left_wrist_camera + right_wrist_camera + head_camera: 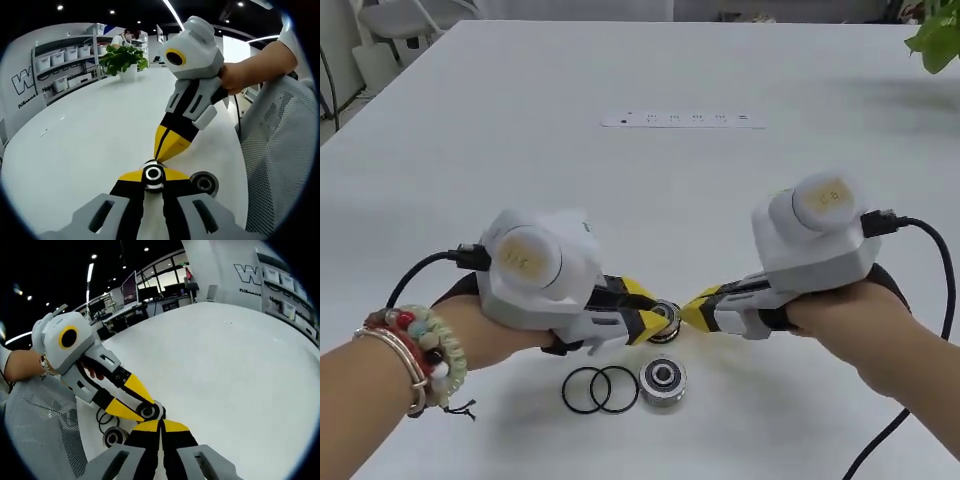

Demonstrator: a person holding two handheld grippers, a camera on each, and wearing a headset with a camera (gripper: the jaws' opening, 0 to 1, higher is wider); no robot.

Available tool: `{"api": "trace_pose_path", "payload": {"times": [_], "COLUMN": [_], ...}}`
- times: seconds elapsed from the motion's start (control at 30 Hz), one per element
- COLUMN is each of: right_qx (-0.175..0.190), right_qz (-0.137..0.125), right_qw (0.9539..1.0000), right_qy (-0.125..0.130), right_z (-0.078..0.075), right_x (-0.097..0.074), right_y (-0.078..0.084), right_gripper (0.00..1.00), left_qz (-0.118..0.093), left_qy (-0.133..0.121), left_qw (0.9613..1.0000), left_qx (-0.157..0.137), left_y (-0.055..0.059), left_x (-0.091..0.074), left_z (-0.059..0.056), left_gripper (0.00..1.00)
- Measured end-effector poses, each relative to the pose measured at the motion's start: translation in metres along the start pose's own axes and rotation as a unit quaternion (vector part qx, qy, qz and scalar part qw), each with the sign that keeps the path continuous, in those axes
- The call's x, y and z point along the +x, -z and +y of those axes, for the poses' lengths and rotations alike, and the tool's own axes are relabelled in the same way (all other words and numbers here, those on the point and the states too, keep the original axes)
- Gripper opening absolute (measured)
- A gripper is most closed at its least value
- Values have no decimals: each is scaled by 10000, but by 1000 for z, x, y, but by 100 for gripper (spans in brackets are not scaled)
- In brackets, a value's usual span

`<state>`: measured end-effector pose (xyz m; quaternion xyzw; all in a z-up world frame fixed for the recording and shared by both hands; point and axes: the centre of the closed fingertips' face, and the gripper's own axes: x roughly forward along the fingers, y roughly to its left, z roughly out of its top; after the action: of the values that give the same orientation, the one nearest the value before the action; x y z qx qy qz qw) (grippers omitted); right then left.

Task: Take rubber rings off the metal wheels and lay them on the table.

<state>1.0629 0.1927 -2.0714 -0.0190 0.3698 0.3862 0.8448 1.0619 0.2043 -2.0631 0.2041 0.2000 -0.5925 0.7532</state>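
The metal wheel (pixel 153 175) is a small round disc, a bright silvery hub inside a dark band, held just above the table between the two grippers. The left gripper (pixel 650 320) has its yellow-tipped jaws clamped on it from both sides. The right gripper (pixel 696 311) meets it head-on with its jaws pressed together and its tips at the wheel's rim; whether they pinch anything there cannot be told. Just below, on the table (pixel 620 200), lie two thin black rubber rings (pixel 600 389), round and overlapping, and touching them on the right is a second wheel (pixel 663 380) lying flat, with shiny metal around a dark centre. The tabletop is white, smooth and matt, with a flat white power strip (pixel 682 120) farther back and a leafy green plant (pixel 935 40) at its far corner. Behind, the left gripper view shows shelves of white bins (pixel 65 65) and a grey mesh chair back (pixel 280 150).
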Motion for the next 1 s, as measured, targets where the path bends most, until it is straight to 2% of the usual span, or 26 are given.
{"api": "trace_pose_path", "payload": {"times": [0.1, 0.17, 0.33, 0.57, 1.0], "right_qx": [149, 40, 89, 68, 36], "right_qz": [-62, -10, -2, -15, -58], "right_qw": [9998, 10000, 10000, 10000, 9999], "right_qy": [-73, 8, 4, -45, -120], "right_z": [5, 5, 6, 12, 14], "right_x": [0, 0, 0, 0, -1], "right_y": [-3, -3, -4, -7, -9], "right_gripper": [0, 0, 0, 0, 0], "left_qz": [5, 4, 5, 1, -30], "left_qy": [-2, -15, -16, -13, -4], "left_qw": [10000, 9999, 9999, 9998, 9999], "left_qx": [75, 134, 171, 178, 150], "left_y": [0, -1, -1, -1, -1], "left_x": [0, 1, 1, 1, 2], "left_z": [0, 0, 0, 0, 0], "left_gripper": [8, 8, 8, 8, 8]}}
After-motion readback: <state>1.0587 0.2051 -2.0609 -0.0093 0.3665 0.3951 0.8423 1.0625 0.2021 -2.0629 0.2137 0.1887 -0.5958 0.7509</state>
